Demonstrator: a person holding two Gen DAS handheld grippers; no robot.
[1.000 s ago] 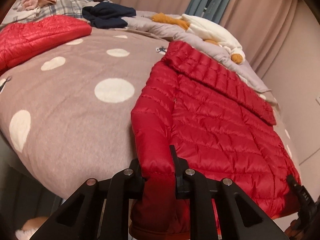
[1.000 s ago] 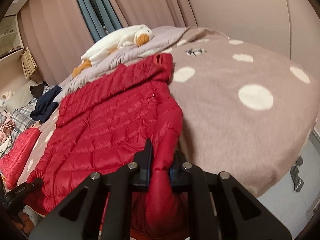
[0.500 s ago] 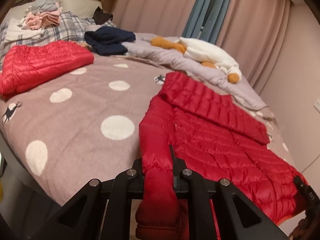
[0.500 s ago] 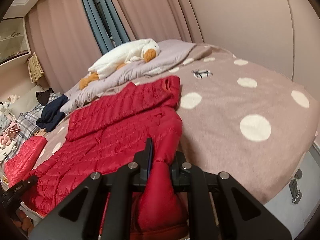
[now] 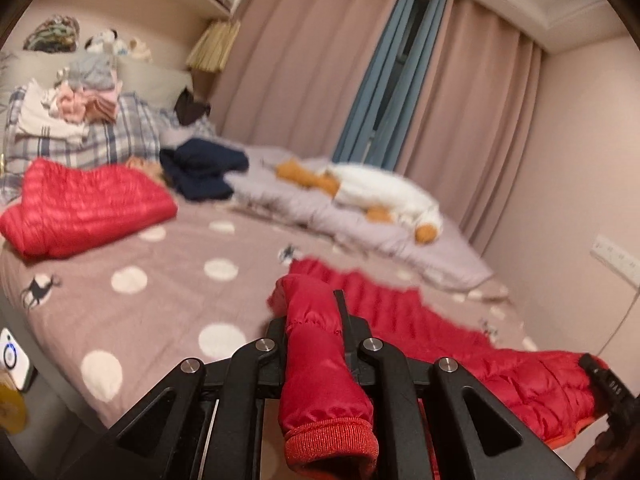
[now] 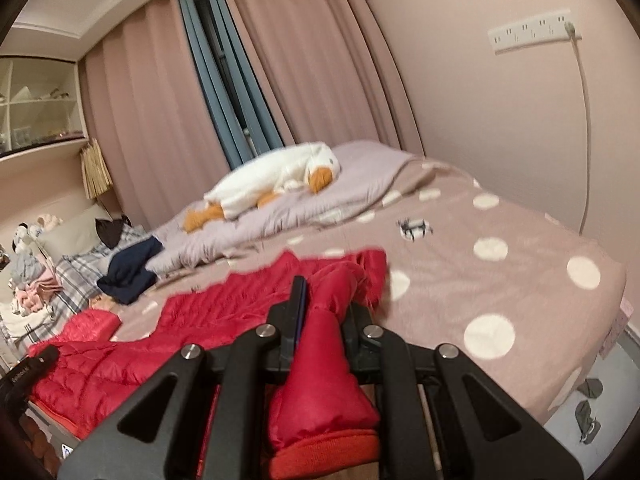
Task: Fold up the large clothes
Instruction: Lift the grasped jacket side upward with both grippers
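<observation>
Red puffer jacket (image 5: pixel 404 320) lies spread on the polka-dot bed (image 5: pixel 168 304); the left gripper (image 5: pixel 314 320) and right gripper (image 6: pixel 326 312) each have jaws clenched on a sleeve cuff, probably to fold both sleeves across the body together.

Two red quilted jackets counted: one spread on bed (image 5: pixel 460 320), one folded at far side (image 5: pixel 88 208). One plush goose seen (image 5: pixel 384 192). One navy garment noted (image 5: pixel 204 172). One stack of folded clothes seen (image 5: pixel 84 92). Two grippers counted: left gripper (image 5: pixel 316 320), right gripper (image 6: pixel 324 304). One wall power strip noted (image 6: pixel 532 32).
</observation>
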